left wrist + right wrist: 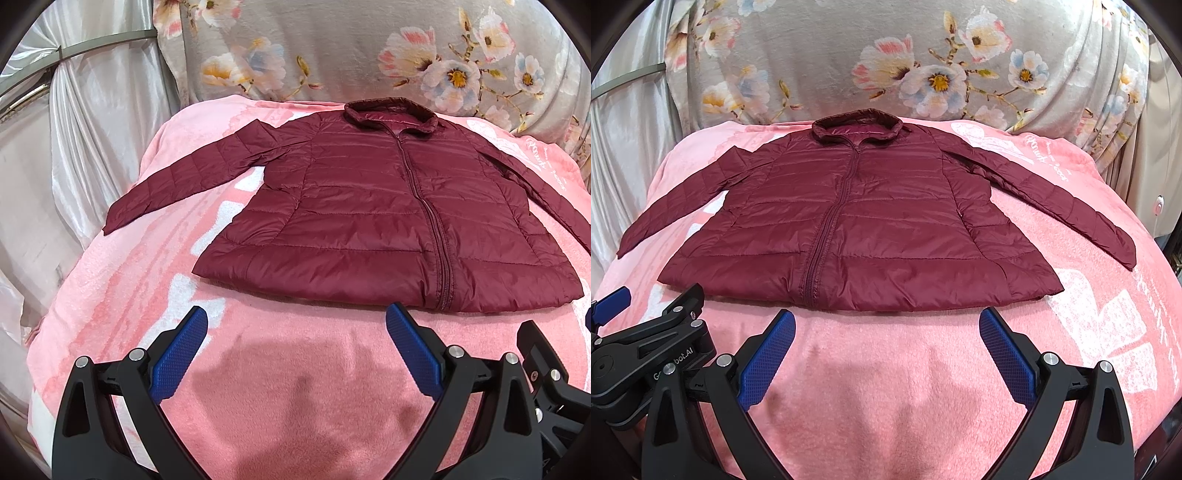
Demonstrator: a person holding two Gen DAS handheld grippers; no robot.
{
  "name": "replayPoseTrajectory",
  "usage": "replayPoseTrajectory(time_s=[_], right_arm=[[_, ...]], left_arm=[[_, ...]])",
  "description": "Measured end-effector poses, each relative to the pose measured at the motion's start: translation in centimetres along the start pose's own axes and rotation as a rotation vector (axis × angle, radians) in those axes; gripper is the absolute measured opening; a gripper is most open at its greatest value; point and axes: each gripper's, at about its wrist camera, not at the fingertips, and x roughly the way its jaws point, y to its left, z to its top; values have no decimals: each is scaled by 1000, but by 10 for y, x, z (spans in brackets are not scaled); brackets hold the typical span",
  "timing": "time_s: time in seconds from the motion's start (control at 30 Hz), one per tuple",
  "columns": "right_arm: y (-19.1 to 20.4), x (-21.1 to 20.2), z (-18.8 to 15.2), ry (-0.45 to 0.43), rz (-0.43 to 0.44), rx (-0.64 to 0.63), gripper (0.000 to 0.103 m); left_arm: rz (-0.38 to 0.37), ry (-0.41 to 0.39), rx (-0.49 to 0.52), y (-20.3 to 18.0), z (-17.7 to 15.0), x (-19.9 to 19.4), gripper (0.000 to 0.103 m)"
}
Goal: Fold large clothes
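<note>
A maroon quilted jacket (369,206) lies flat and zipped on a pink blanket (288,387), collar at the far end, both sleeves spread outward. The right wrist view shows the same jacket (849,229) with its right sleeve (1071,206) stretched toward the blanket's edge. My left gripper (297,315) hovers open just short of the hem, nothing between its blue pads. My right gripper (888,319) is also open and empty, a little in front of the hem near the zipper's bottom. Part of the left gripper (646,343) shows at the lower left of the right wrist view.
A grey floral cloth (886,55) drapes over the backrest behind the collar. White satin curtains (74,129) hang to the left. The pink blanket (905,387) lies bare between hem and grippers. Its edge drops off on the right (1160,258).
</note>
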Motion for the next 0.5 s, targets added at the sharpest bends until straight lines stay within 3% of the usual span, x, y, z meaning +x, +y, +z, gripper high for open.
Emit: replayPoseTrajectory(time_s=[0.5], right_arm=[[1,9,-4,24,12,8,98]], left_arm=[[6,19,10,-4,0,8,95]])
